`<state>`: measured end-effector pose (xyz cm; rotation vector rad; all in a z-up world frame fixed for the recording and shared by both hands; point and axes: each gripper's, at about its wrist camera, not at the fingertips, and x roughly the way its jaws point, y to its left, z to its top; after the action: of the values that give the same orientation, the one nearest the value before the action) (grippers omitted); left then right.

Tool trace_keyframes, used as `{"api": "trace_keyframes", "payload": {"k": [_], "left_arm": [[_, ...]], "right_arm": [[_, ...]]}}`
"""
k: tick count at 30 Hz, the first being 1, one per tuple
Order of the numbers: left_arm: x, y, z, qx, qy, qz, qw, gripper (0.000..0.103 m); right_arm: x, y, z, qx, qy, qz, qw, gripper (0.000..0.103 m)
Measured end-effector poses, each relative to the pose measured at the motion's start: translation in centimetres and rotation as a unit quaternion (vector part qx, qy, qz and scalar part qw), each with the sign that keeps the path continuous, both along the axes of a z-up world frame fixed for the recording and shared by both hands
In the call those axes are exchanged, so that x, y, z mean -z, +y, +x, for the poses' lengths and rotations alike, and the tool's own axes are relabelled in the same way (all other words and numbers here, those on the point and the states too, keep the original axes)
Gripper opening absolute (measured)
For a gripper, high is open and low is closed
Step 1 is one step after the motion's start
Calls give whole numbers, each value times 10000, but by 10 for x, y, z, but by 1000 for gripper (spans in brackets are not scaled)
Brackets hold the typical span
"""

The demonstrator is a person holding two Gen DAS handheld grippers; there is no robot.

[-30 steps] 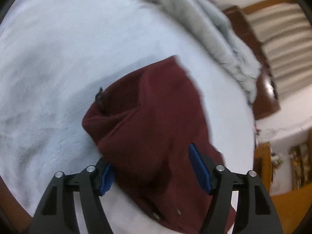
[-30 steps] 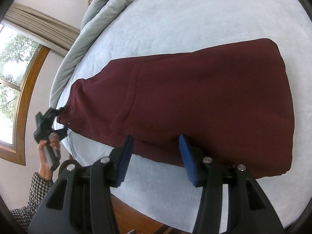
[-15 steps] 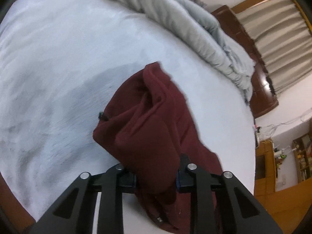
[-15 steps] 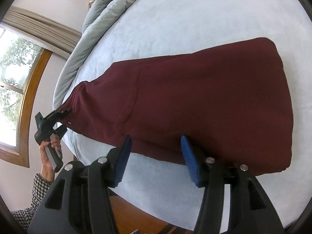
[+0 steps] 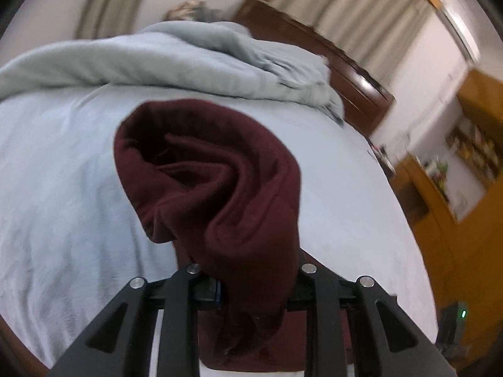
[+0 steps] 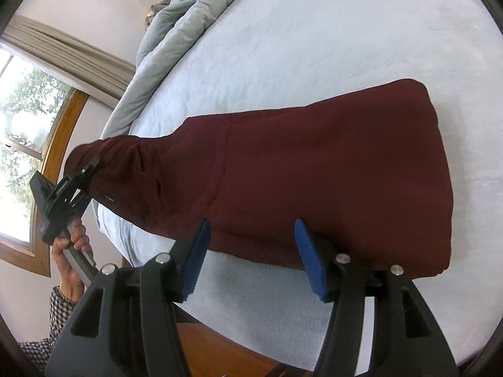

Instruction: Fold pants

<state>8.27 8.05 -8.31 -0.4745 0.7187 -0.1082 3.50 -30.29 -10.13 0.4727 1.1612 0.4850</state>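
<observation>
Dark maroon pants [image 6: 314, 169] lay folded lengthwise across pale blue bed [image 6: 314, 31], wide end flat, narrow end bunched and lifted off the sheet at bed's edge. Left gripper [image 5: 251, 289] clamped on that bunched end, cloth rolled over its jaws; a second earlier stood wide astride flat fabric, since closed and raised. Right gripper [image 6: 251, 251] hovered with jaws apart over near edge of pants, nothing pinched, having just been opening slightly. Grey duvet [image 5: 188, 59] heaped beyond.
</observation>
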Motion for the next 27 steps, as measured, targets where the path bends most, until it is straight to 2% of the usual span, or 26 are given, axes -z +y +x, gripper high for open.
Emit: {"api": "trace_keyframes", "payload": {"k": [9,18,27], "left_arm": [[-4,-49,-9,590,-9,520,9969,25],[8,-120,-13,1585,188,1227,9795,25],[45,-168,-10,2004,661,1490,9661,26]], "right_arm": [[-3,-14,2,113,-47,94,9999,58],[0,-16,3,208,-21,144,9997,58],[10,-27,7,336,85,185,9992,59]]}}
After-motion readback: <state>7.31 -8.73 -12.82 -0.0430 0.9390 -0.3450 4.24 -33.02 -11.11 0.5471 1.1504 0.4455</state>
